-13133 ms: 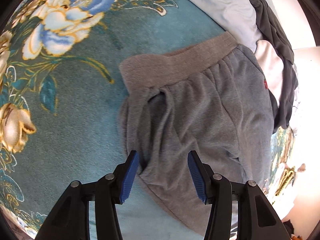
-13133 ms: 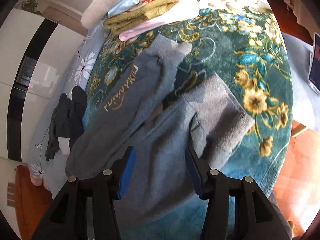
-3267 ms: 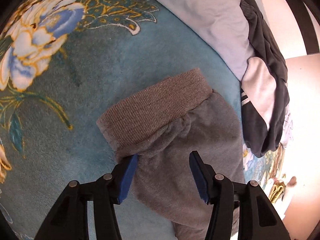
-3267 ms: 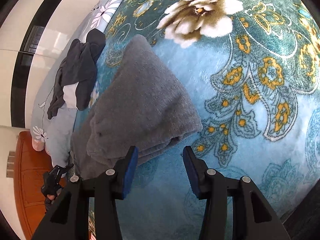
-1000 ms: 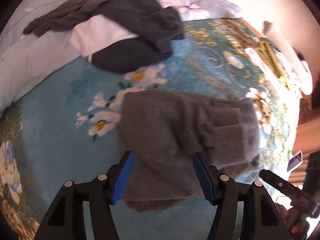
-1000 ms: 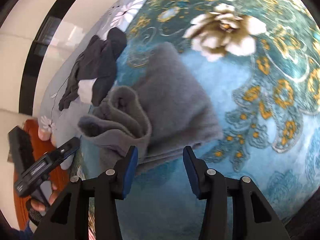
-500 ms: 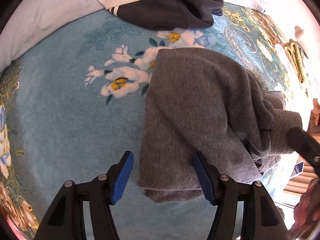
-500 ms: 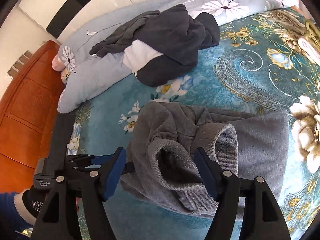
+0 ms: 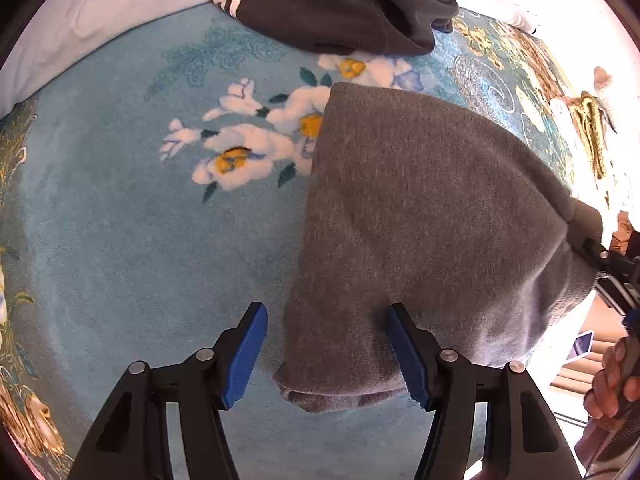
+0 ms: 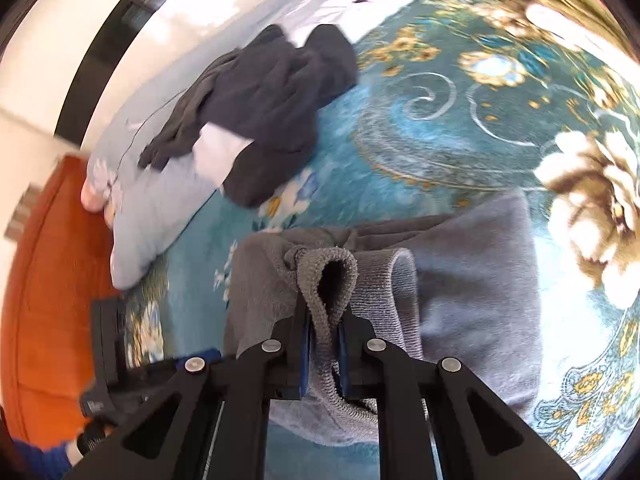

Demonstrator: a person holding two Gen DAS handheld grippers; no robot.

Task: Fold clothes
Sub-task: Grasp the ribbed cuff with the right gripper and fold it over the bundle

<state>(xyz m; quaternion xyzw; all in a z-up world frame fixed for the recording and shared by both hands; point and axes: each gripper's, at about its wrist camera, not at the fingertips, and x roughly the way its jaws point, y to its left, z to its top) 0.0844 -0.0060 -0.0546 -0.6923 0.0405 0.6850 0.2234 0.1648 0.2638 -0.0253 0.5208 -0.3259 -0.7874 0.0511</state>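
Grey sweatpants [image 9: 432, 224] lie folded on the teal floral blanket [image 9: 120, 240]. My left gripper [image 9: 326, 346] is open over their near left corner, and its right pad touches the cloth. In the right wrist view my right gripper [image 10: 322, 334] is shut on the ribbed grey waistband [image 10: 332, 272] and holds it up off the rest of the sweatpants [image 10: 476, 292]. The right gripper also shows at the right edge of the left wrist view [image 9: 612, 276].
A dark grey and white garment [image 9: 340, 12] [image 10: 260, 116] lies on a pale blue pillow [image 10: 160, 208] beyond the sweatpants. Folded yellow cloth [image 9: 592, 128] sits at the far right. An orange wooden headboard [image 10: 44, 292] is at the left.
My right gripper has closed on the ribbed waistband and lifted it. My left gripper has moved closer to the sweatpants' near corner and stays open.
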